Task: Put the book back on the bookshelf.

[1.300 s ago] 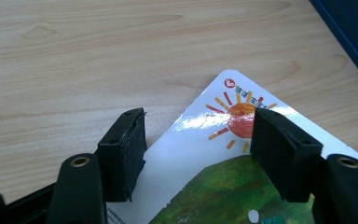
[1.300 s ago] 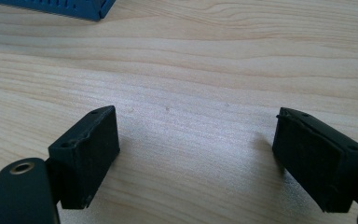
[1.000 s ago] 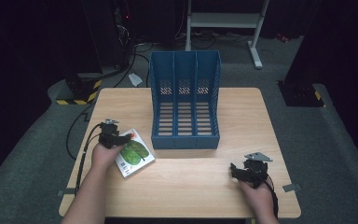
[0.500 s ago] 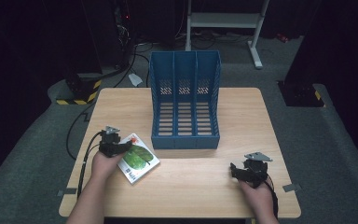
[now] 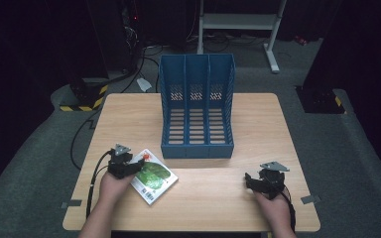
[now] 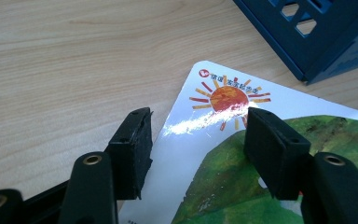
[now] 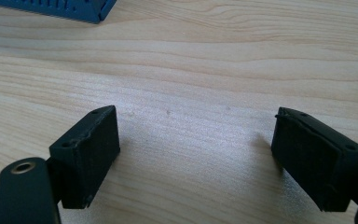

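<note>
High view had the left gripper (image 5: 122, 163) at the near-left part of the table (image 5: 258, 119), right at the left corner of a thin picture book (image 5: 153, 177). The book lay flat and slewed, its long axis running from that corner toward the near right, its far edge just short of the blue file rack (image 5: 197, 106).

Left gripper view showed the jaws apart and straddling the book's edge: the left-hand pad (image 6: 133, 149) stood over bare wood just off the cover, the right-hand pad (image 6: 270, 144) over the green hill below the printed sun (image 6: 228, 98). Nothing was pinched yet. By my reading, a grip depended on that edge passing between the pads, so the book lay straight ahead of and under these jaws.

Farther right, the right gripper (image 5: 268, 179) sat well apart from the book, near the table's front edge. Right gripper view showed its jaws spread wide over bare wood, so the left hand was plainly the nearer one.
</note>
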{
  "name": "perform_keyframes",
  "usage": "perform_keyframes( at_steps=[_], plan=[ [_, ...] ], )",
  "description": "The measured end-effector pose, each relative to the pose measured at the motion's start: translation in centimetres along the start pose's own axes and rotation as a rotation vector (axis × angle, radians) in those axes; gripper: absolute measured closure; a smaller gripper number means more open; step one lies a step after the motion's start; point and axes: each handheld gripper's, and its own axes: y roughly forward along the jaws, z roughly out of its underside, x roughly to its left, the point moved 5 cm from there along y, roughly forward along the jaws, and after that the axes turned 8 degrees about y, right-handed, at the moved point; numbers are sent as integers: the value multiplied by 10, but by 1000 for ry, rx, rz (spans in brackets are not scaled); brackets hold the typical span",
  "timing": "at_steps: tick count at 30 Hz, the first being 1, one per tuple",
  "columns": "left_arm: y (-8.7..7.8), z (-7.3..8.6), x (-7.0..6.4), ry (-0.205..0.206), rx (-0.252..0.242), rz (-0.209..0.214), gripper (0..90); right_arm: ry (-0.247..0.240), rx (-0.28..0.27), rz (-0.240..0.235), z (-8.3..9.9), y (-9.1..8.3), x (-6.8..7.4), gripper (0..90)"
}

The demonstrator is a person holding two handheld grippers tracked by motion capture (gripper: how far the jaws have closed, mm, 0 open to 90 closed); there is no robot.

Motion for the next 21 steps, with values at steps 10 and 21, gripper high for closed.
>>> perform_keyframes(
  at_steps=[10, 21],
  plan=[
    [-9, 8, -26, 14, -17, 18, 425, -3, 5, -10, 1, -1, 1, 147],
    [-19, 20, -37, -55, -34, 42, 417, -52, 21, -52, 2, -4, 4, 191]
  ],
)
